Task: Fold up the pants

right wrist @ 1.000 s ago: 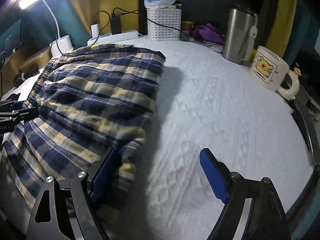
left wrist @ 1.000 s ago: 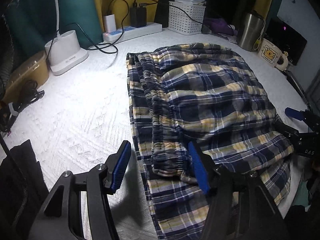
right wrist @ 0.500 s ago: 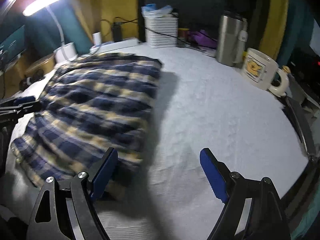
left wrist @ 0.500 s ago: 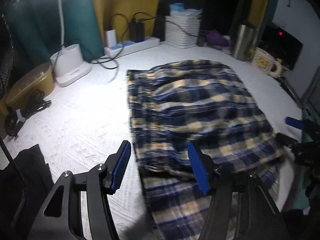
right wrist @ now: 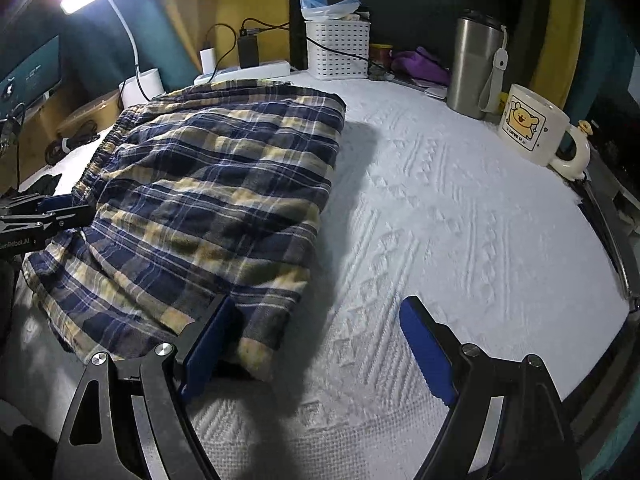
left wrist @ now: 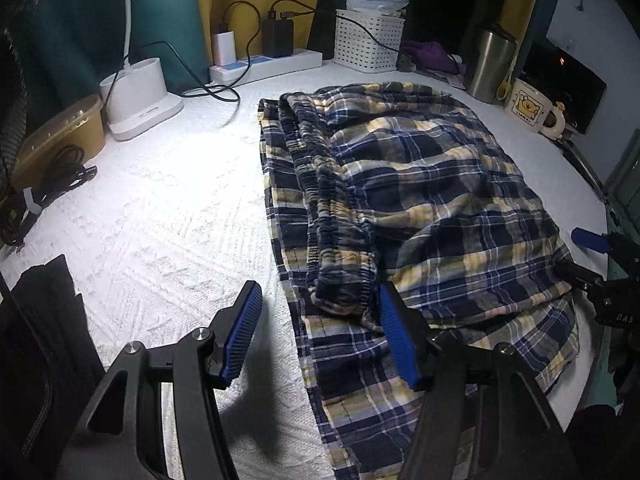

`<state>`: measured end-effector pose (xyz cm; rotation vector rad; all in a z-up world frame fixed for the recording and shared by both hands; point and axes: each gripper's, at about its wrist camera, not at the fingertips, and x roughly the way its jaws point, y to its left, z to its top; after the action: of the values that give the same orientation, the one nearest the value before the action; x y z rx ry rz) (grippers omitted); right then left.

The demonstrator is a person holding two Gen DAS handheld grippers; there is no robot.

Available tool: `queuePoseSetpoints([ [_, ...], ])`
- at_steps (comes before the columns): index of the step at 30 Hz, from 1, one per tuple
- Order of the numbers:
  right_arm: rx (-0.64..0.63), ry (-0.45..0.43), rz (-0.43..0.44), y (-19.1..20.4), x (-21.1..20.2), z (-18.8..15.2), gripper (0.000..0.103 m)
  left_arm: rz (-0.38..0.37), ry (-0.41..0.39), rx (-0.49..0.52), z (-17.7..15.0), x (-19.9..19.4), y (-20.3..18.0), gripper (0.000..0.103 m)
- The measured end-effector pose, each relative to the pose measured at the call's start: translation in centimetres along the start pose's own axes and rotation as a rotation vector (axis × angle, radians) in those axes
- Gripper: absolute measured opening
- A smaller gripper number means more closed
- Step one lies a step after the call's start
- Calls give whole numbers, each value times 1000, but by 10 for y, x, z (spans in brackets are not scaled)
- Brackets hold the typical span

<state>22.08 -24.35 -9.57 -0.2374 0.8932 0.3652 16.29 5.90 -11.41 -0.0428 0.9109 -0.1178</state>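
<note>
Along the far edge of the white cloth: lamp base, power strip with 2 chargers, white basket, steel tumbler. A bear mug stands near the right edge. A brown tub and coiled cable sit at the left edge.

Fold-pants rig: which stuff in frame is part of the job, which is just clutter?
In the job:
plaid pants
left tongs, open
right tongs, open

Just lying about:
mug
steel tumbler
white basket
power strip
lamp base
coiled cable
</note>
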Motion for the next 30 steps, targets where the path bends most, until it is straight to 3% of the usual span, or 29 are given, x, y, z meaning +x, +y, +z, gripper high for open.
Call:
queuePoseSetpoints([
  [6,7,1,-2,-8,-5,-2,85,0,-3,-34,2,-8,5,60],
  [13,15,-13,-10,-28,-17,7,86,76,-55,-38,20,-27,18,60],
  [24,48,-68,11,-47,-12,47,86,-5,-90,-73,64,-6,10,60],
  [30,46,-72,21,-50,6,69,86,-22,-29,-95,73,26,18,62],
])
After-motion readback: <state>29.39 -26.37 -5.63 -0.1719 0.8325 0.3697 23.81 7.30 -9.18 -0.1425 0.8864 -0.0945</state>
